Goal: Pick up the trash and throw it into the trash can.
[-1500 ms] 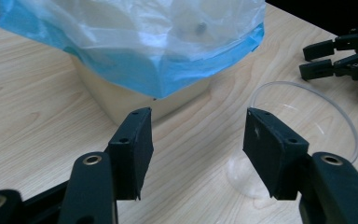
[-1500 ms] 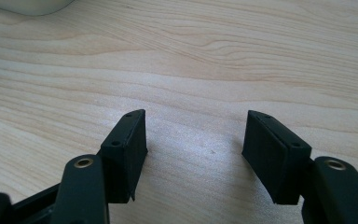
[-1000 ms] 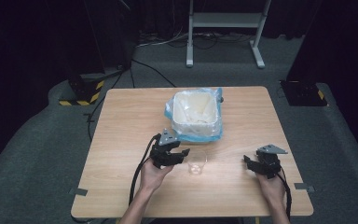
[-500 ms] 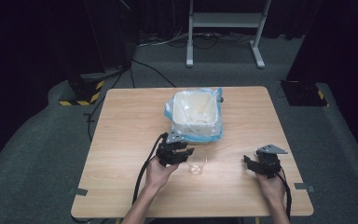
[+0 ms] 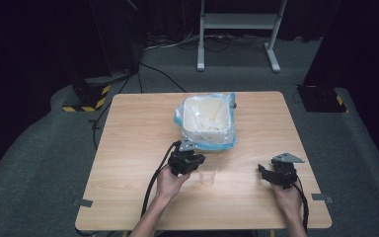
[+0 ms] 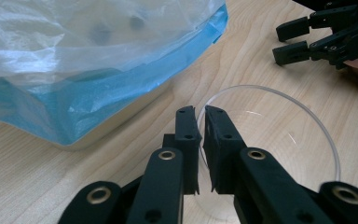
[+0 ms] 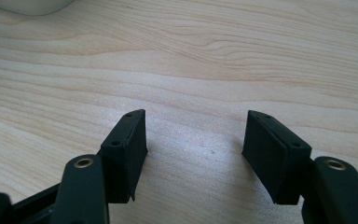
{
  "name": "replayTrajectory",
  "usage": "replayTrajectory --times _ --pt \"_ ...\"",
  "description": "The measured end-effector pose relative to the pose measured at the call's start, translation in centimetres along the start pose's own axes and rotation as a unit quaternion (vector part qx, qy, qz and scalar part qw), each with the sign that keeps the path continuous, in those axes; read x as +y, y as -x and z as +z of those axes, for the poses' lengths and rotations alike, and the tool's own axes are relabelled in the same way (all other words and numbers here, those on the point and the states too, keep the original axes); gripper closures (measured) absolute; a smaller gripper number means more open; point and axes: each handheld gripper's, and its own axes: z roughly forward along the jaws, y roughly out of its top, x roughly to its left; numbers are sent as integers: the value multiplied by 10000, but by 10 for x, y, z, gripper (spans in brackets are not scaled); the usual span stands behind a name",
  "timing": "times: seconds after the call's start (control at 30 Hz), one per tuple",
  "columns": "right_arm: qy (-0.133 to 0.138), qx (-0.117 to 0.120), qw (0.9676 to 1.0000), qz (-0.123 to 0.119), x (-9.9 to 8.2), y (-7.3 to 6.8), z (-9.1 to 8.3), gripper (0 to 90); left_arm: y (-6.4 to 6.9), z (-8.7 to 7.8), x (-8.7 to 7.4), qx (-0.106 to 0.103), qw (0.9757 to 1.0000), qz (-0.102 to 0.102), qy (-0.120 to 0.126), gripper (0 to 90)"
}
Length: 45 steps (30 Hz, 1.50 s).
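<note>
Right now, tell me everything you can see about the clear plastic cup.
The clear plastic cup is small, round-rimmed and see-through, and looks empty. It stands upright on the wooden table, just in front of the bag-lined white bin. The left claw has just closed on its rim, one jaw inside, one outside.

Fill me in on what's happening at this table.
A person works at a wooden table with a tool in each hand. The left tool has just been closing and now pinches the rim of a clear plastic cup standing in front of a bag-lined white bin. The right tool hangs open over bare wood, holding nothing.
</note>
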Motion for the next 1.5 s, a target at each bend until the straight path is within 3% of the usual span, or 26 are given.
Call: replayTrajectory --times 0.57,0.8,1.23,1.5 --pt "0 1 10000 3 0 0 0 390 -7 -21 8 122 9996 -66 243 855" --pt "0 2 10000 2 0 0 0 390 -12 -31 14 38 9992 -166 362 856" --pt "-3 4 10000 -4 0 0 0 387 -13 -53 39 78 9989 -24 452 857" --pt "-5 4 10000 -1 0 0 0 386 -18 -62 56 -30 9984 -52 559 858"
